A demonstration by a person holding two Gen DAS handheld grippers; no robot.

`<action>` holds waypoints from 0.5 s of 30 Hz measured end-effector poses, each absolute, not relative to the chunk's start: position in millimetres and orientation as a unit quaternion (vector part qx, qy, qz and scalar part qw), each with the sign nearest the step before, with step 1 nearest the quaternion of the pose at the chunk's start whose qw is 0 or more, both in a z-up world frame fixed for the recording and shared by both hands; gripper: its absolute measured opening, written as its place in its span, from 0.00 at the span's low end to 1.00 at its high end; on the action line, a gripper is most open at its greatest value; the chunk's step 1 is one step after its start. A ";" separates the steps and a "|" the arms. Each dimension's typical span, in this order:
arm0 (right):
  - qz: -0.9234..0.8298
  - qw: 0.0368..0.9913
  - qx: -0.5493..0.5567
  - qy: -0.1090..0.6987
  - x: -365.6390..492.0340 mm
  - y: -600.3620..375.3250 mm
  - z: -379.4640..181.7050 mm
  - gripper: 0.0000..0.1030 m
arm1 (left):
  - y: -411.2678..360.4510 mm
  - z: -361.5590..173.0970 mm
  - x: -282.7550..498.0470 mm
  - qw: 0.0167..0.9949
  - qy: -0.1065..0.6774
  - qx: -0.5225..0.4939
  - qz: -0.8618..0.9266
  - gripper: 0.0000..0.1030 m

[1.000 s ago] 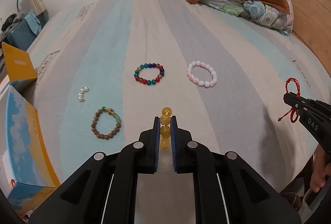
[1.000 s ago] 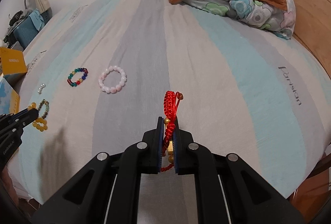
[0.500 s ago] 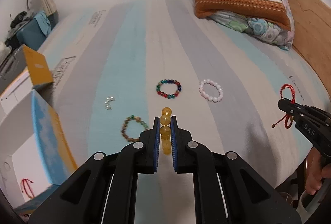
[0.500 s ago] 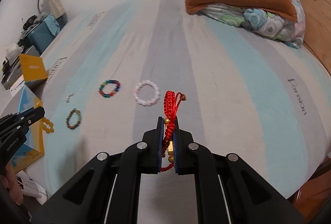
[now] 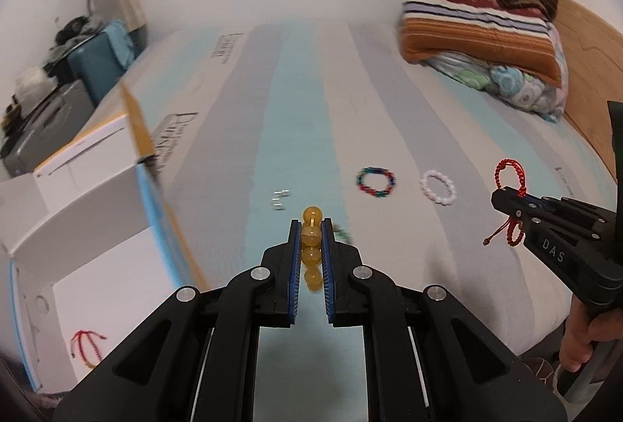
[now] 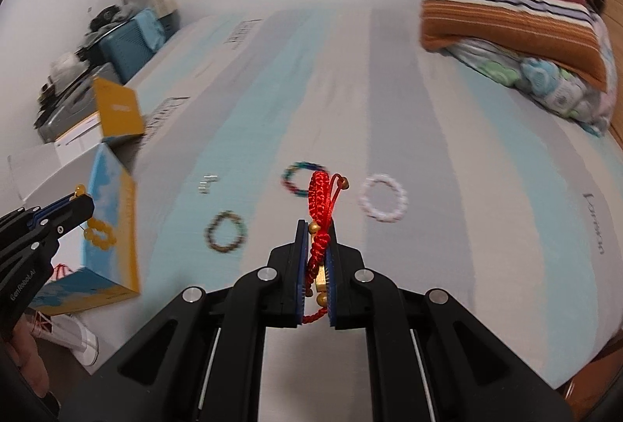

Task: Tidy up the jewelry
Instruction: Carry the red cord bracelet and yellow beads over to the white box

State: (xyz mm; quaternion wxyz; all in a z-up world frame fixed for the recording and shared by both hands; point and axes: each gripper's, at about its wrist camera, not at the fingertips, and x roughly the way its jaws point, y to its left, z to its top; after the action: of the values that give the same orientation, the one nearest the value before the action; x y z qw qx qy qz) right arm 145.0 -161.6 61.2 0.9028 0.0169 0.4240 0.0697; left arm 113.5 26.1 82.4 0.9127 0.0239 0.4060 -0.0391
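Note:
My left gripper is shut on a yellow bead bracelet, held above the bed near an open blue-and-yellow box. A red cord bracelet lies inside that box. My right gripper is shut on a red braided bracelet with gold beads. On the striped sheet lie a multicoloured bead bracelet, a white bead bracelet, a brown bead bracelet and a small pearl piece. The left gripper also shows at the right wrist view's left edge.
Striped pillows and folded bedding are piled at the bed's far right by a wooden headboard. Cluttered boxes and a blue case stand left of the bed. A white shoe lies on the floor below the box.
Both grippers rose and drew back from the bed toward the left, each keeping its bracelet. The open box has come into fuller view at the left.

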 end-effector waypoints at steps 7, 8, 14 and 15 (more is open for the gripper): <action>0.115 0.901 0.000 0.419 146.4 -92.0 71.1 0.07 | 88.4 91.6 95.7 0.915 0.403 0.008 0.003 0.09; 0.120 0.900 -0.003 0.418 145.8 -82.6 72.3 0.07 | 99.6 92.6 92.1 0.916 0.402 0.005 0.009 0.09; 0.168 0.899 -0.019 0.404 138.5 -13.8 80.9 0.07 | 162.6 94.5 72.5 0.915 0.401 -0.018 0.045 0.09; 0.179 0.898 -0.022 0.401 136.6 1.3 81.8 0.07 | 173.1 93.8 69.3 0.914 0.402 -0.021 0.052 0.09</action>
State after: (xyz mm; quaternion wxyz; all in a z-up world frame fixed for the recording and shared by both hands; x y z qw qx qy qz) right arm 136.6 1.3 81.8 0.8981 -0.0217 0.4008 0.1795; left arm 69.3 173.1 93.8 0.9140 -0.0214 0.4018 0.0523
